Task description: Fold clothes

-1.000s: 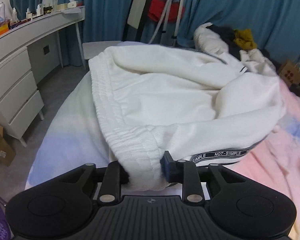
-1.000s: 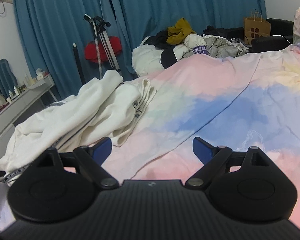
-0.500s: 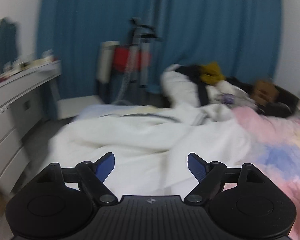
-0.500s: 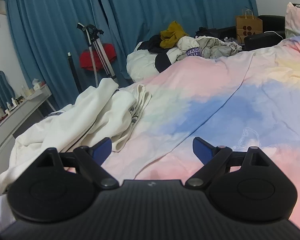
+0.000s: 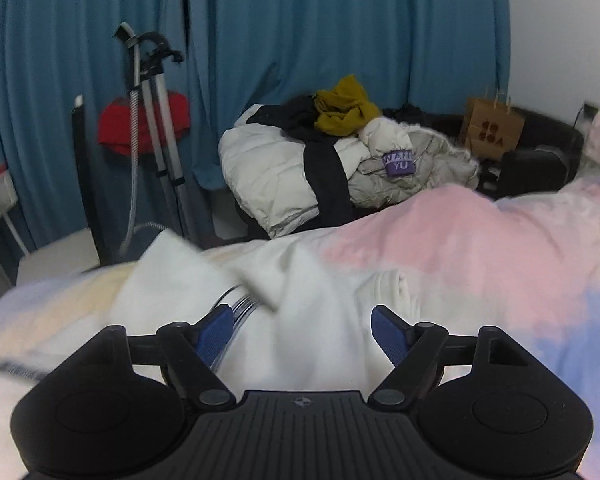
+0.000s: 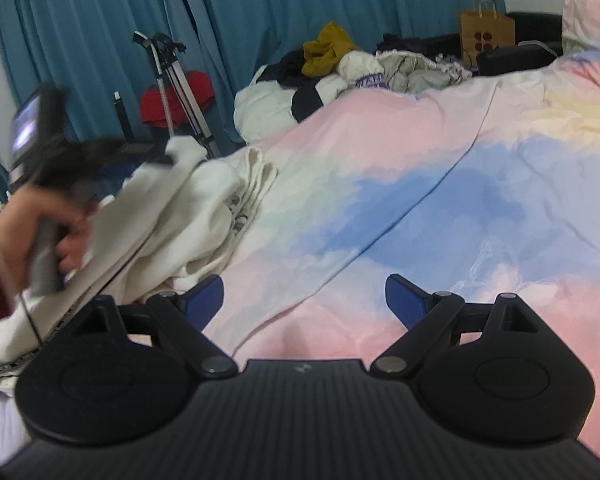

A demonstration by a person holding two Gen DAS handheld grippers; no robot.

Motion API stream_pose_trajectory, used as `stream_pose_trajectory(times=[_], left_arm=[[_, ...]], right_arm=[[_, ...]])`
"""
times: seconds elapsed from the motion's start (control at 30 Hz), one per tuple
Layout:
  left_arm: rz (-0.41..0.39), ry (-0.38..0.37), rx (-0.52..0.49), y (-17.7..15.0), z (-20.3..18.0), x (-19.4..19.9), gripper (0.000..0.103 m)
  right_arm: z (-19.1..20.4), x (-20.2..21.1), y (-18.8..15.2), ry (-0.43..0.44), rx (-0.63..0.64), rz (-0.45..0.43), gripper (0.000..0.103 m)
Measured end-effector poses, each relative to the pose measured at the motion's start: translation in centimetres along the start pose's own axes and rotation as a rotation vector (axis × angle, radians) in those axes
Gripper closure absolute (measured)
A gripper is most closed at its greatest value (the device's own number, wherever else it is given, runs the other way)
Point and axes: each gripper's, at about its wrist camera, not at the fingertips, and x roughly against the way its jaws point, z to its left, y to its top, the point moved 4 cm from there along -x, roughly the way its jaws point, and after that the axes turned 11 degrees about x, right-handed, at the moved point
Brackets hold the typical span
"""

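A crumpled white garment [image 5: 172, 280] with a printed trim band lies on the left part of the pastel bed cover [image 5: 480, 240]. My left gripper [image 5: 302, 316] hovers just above it. Its jaws stand wide and are closing, with cloth lying below them and nothing pinched. In the right wrist view the same gripper [image 6: 156, 156] shows as a blur over the white garment [image 6: 196, 200], held by a hand [image 6: 60, 236]. My right gripper [image 6: 304, 292] is open and empty above the pink and blue bed cover [image 6: 420, 160], to the right of the garment.
A heap of other clothes [image 5: 320, 160] sits at the far side of the bed, with a brown paper bag [image 5: 492, 132] to its right. A tripod [image 5: 156, 120] and a red item stand before blue curtains at the back left.
My left gripper let go of the garment's waistband, opened wide and swung to the right; it now appears in the right wrist view. The right gripper sank slightly.
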Motion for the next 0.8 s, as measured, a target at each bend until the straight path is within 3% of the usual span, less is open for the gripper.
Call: stream_pose_trajectory(times=[0.07, 0.1, 0.13, 0.17, 0.2, 0.23, 0.37, 0.53, 0.67, 0.8], left_arm=[[-0.009, 0.071, -0.084, 0.2, -2.1, -2.7, 0.039], [-0.002, 0.093, -0.11, 0.2, -2.8, -3.8, 0.051], [0.015, 0.086, -0.116, 0.2, -3.4, -4.7, 0.063], [0.035, 0.074, -0.111, 0.1, -3.8, -5.2, 0.066], [0.038, 0.078, -0.109, 0.0, -4.1, -5.2, 0.083], [0.036, 0.077, -0.111, 0.0, -4.6, -4.9, 0.094], [-0.026, 0.024, -0.14, 0.7, -5.9, 0.0, 0.096], [-0.1, -0.114, -0.149, 0.7, -6.9, 9.4, 0.096], [-0.112, -0.278, -0.186, -2.2, -8.0, 18.0, 0.096], [-0.061, -0.401, -0.197, -7.7, -7.8, 24.0, 0.096]], right_arm=[[-0.4, -1.2, -0.3, -0.007, 0.003, 0.021, 0.014], [-0.8, -1.8, -0.4, -0.012, -0.004, 0.032, 0.014], [-1.1, -2.1, -0.5, -0.01, -0.019, 0.037, 0.014], [-1.3, -2.5, -0.6, -0.007, -0.035, 0.041, 0.014], [-1.6, -2.6, -0.7, 0.0, -0.05, 0.042, 0.014], [-1.8, -2.8, -0.8, 0.007, -0.066, 0.042, 0.014], [-2.1, -2.3, -0.6, 0.018, -0.082, 0.024, 0.014], [-2.2, -0.3, -0.1, 0.015, -0.095, -0.029, 0.014], [-2.7, 1.6, 0.6, -0.011, -0.103, -0.077, 0.014], [-3.7, 3.1, 1.3, -0.027, -0.139, -0.11, 0.014]])
